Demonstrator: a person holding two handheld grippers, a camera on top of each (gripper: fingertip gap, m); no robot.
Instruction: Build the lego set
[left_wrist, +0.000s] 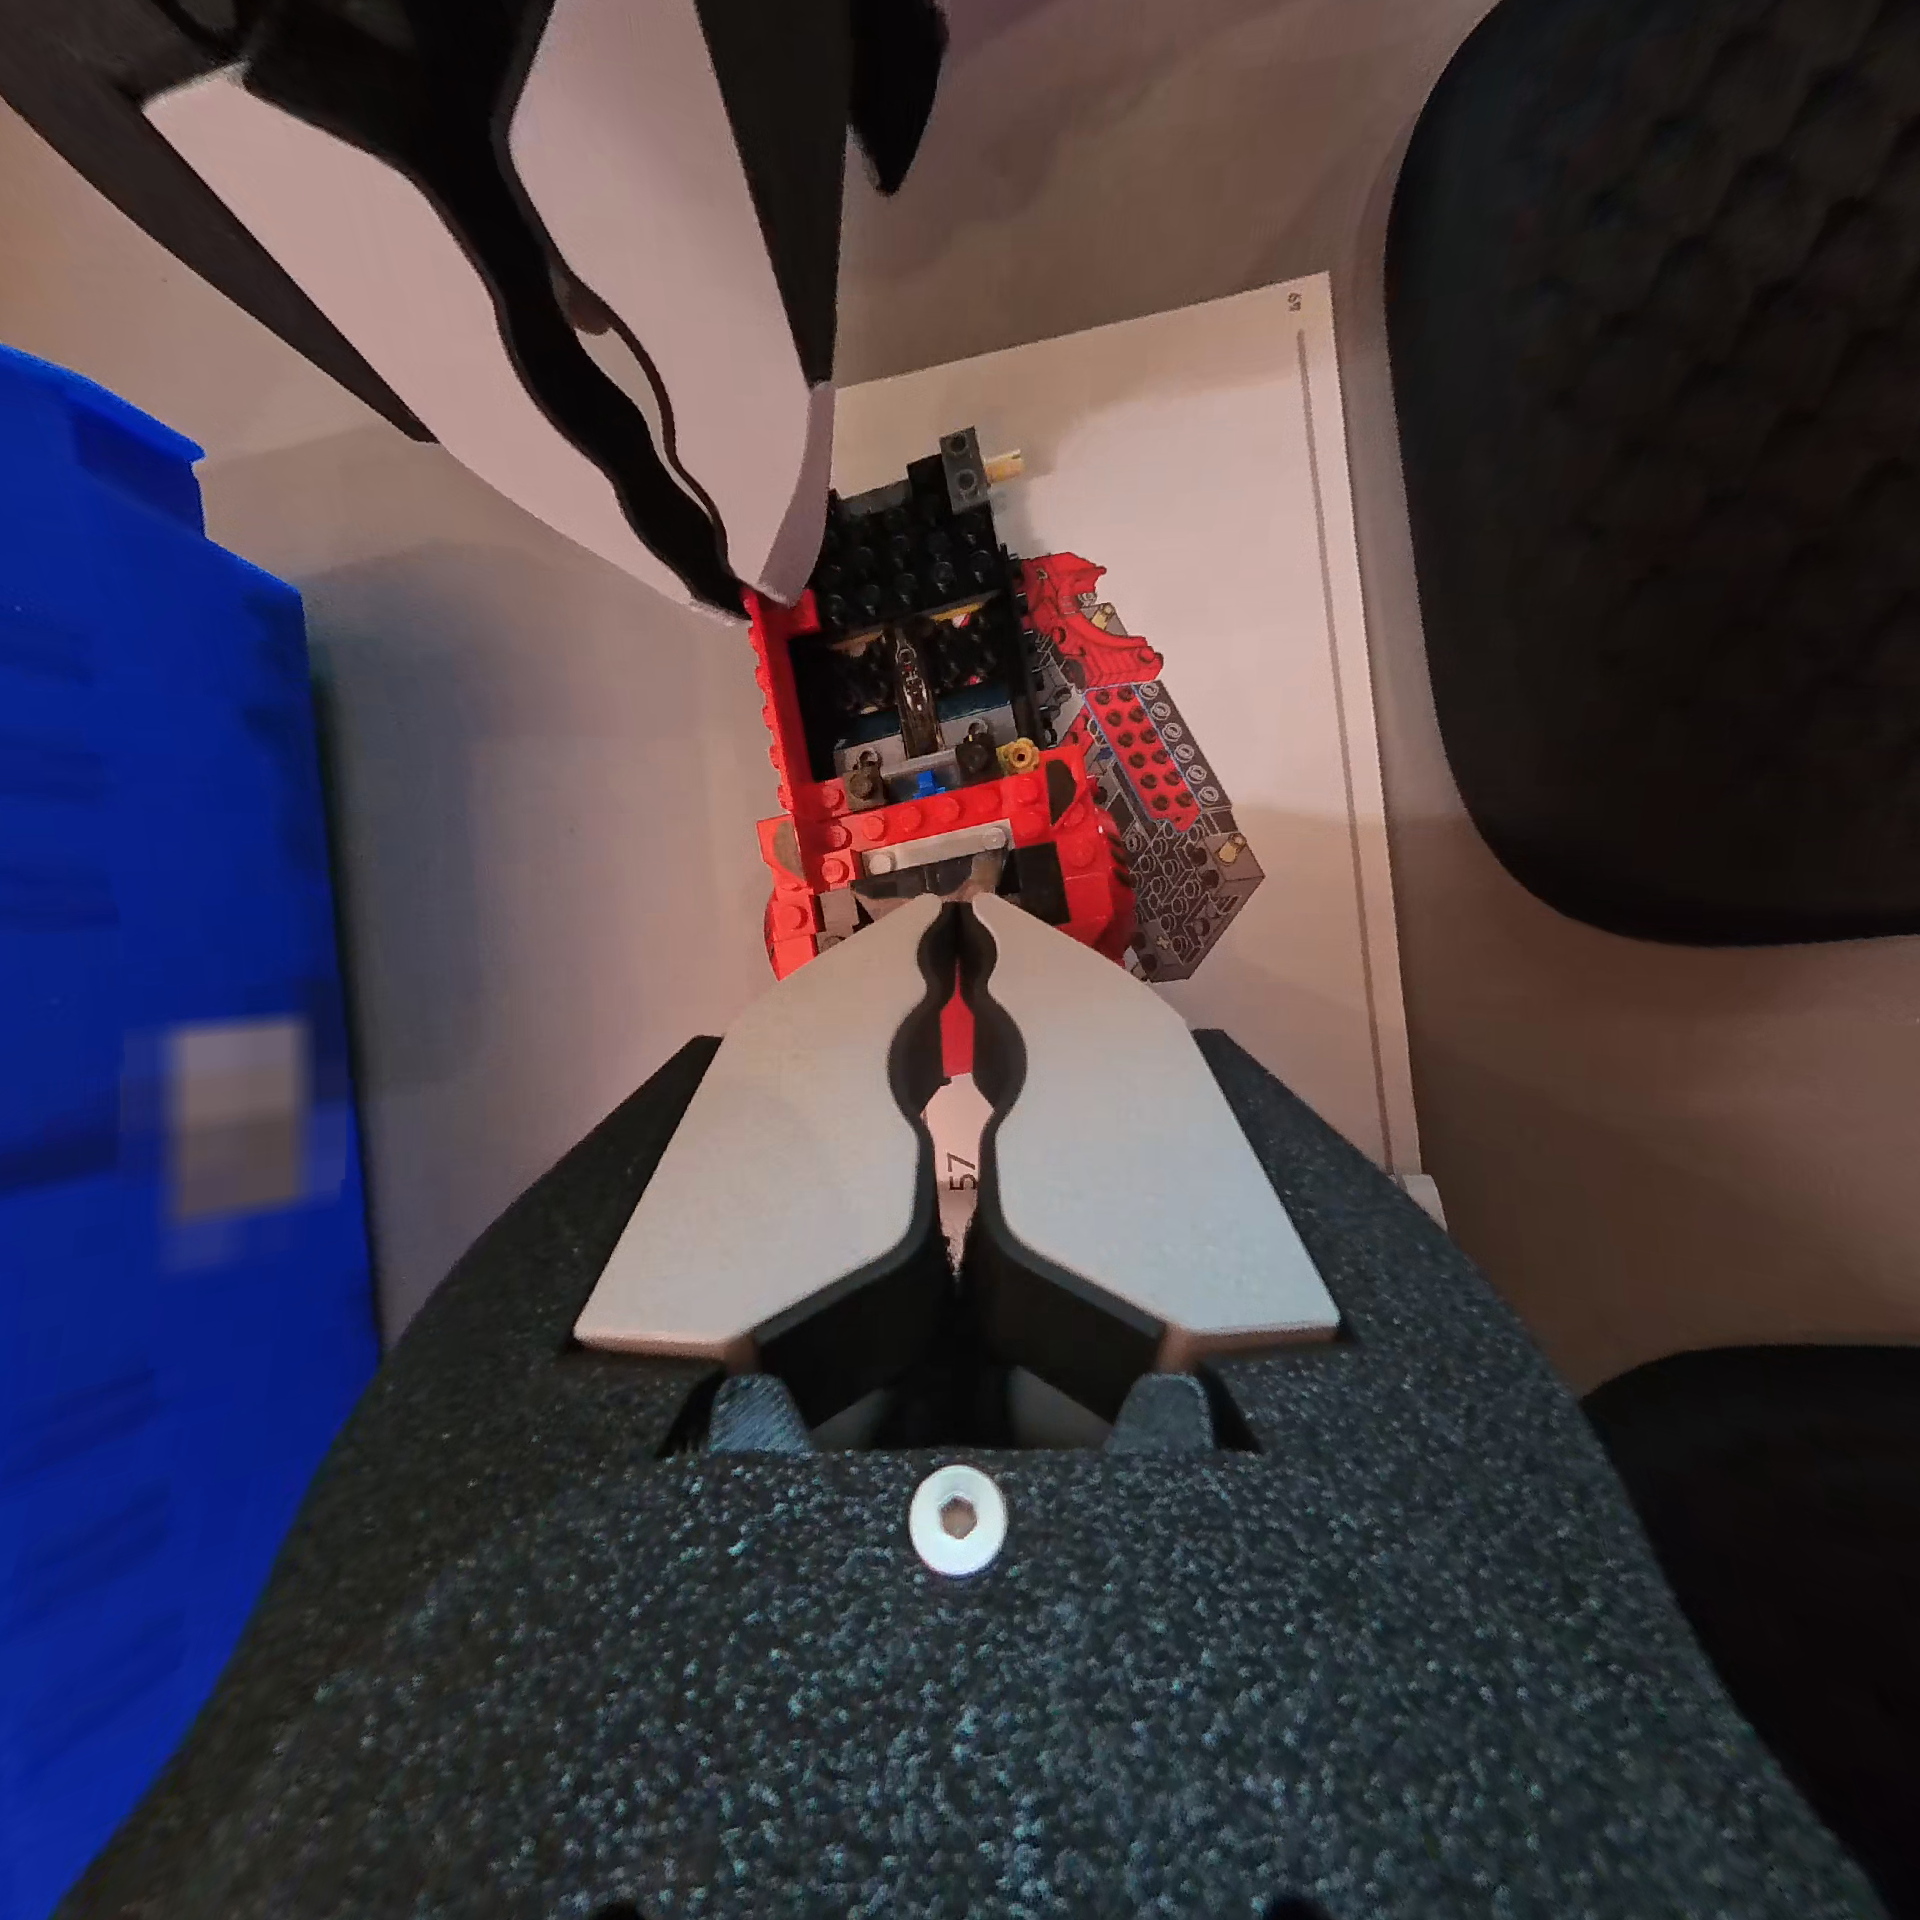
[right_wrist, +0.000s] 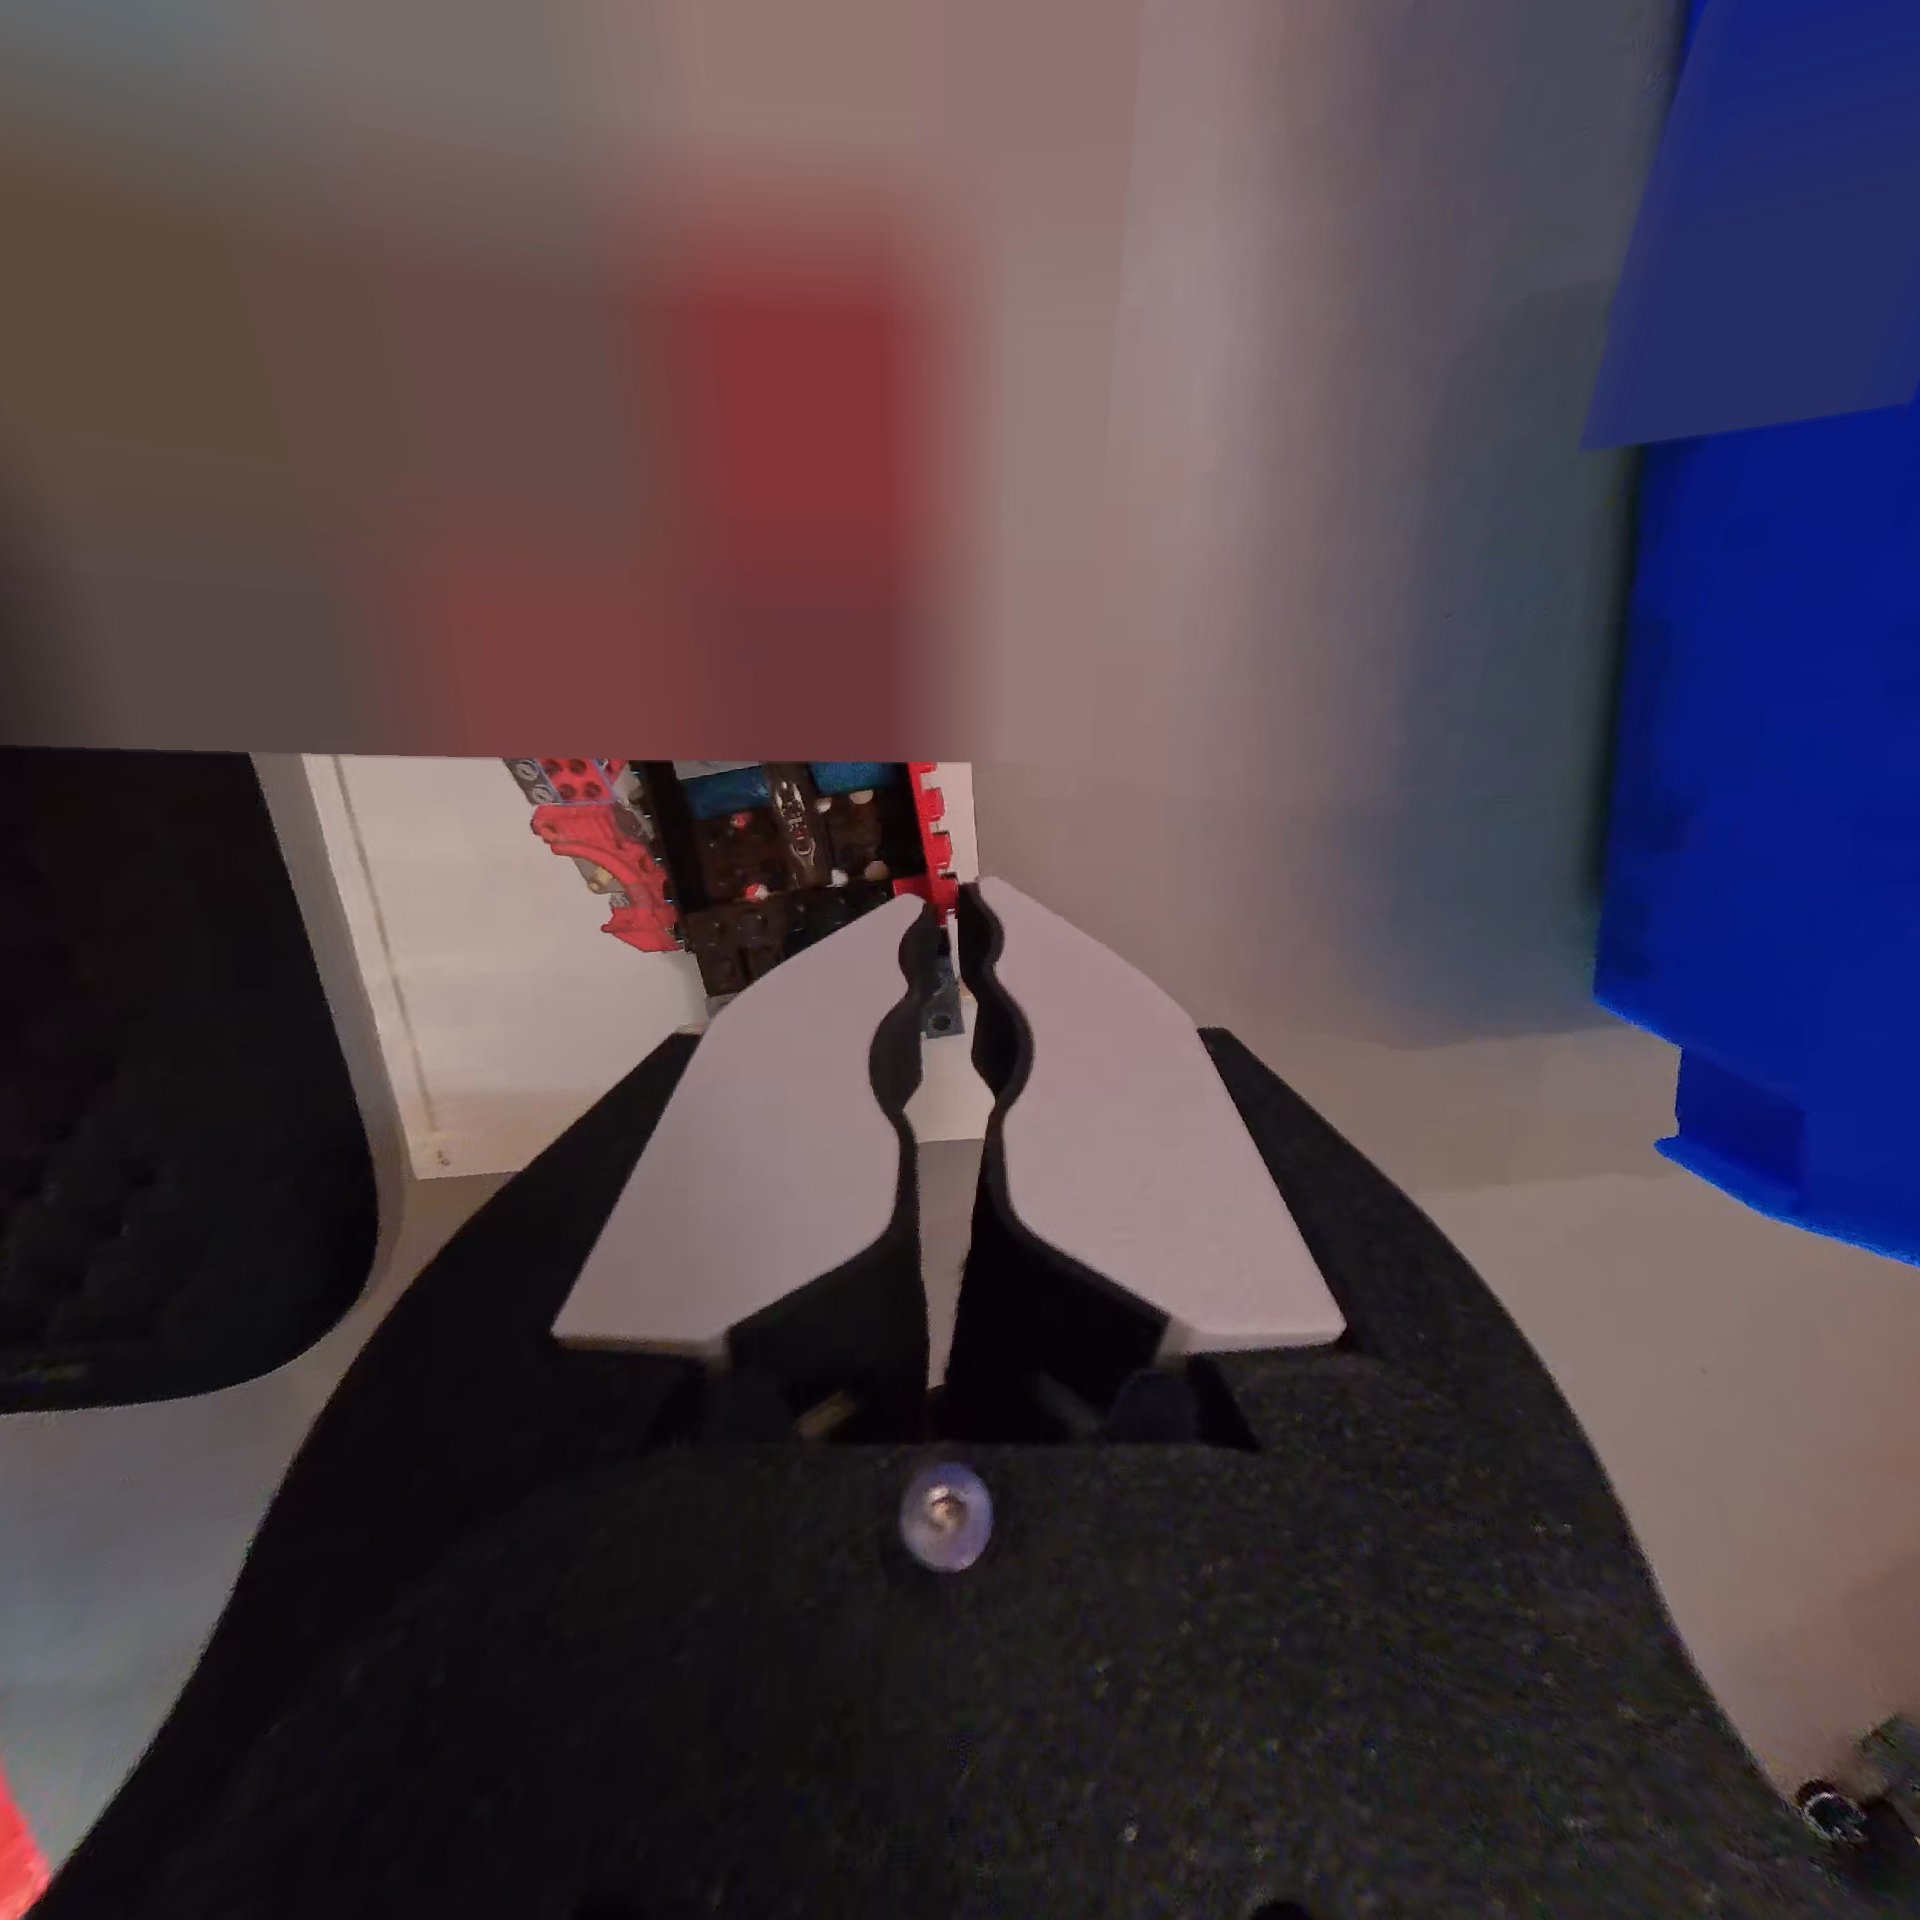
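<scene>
At frame centre in the left wrist view, the lego model (left_wrist: 914, 748) sits on the instruction booklet (left_wrist: 1195, 644); left gripper (left_wrist: 958, 909) clenched on its near red/grey end, prob. to steady it; right gripper (left_wrist: 764, 597), from upper left, pinches the far red corner, jaws nearly closed, likely pressing/aligning; blue bin (left_wrist: 156, 935) at left.

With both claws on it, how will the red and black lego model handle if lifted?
The lego model is probably rigid, but many small bricks could pop off. The left claw and right claw pinch opposite ends, so it likely won't tip.
</scene>
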